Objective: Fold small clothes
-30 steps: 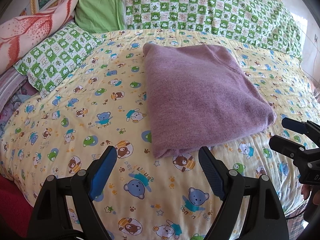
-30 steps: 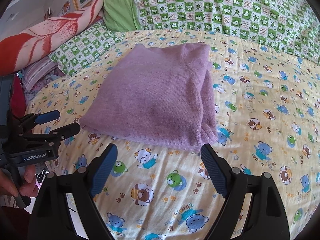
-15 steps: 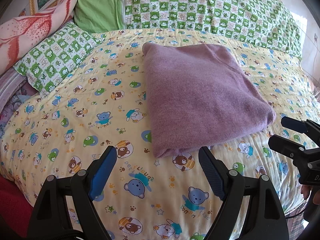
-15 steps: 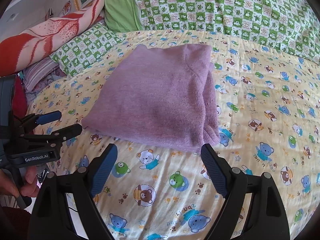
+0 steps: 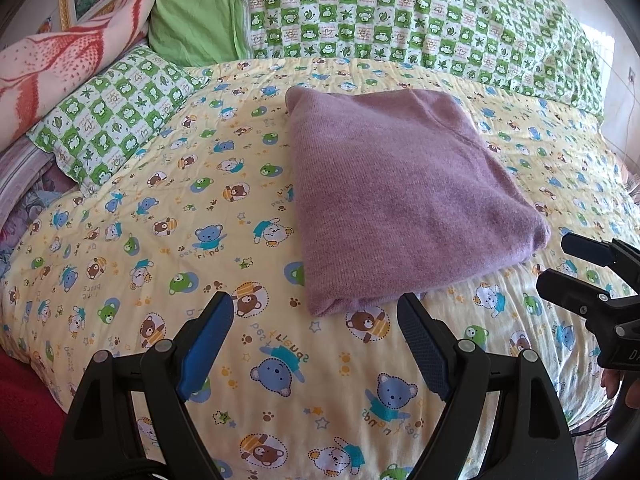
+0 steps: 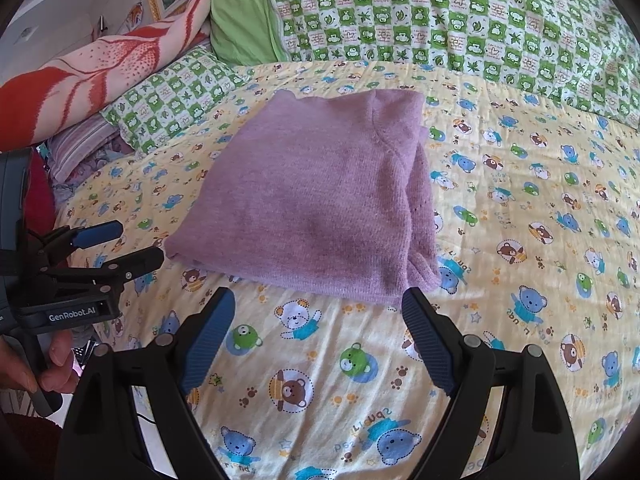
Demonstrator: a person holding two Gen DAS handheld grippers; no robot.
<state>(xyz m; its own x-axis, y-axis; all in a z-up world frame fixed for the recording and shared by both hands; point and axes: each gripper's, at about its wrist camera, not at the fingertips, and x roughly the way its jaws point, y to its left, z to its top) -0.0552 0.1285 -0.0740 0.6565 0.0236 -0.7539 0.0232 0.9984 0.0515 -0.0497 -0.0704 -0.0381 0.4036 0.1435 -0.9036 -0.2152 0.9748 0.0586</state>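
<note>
Both hand-held grippers [image 5: 314, 312] [image 6: 318, 306] wide open, empty; only R view shows sweater's [image 6: 316, 200] layered edge.

Surface: bed [image 5: 120, 280] under a yellow bear-print sheet.
Landmark: 1 folded purple sweater [image 5: 392, 196], lying flat mid-bed.
Beyond sweater: long green-checked pillow [image 5: 400, 16].
Left of sweater: smaller green-checked pillow [image 5: 108, 112].

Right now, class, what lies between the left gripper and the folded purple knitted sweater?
Only bare yellow bear-print bedsheet. The left wrist view shows the left gripper open, just short of the folded purple knitted sweater.
</note>
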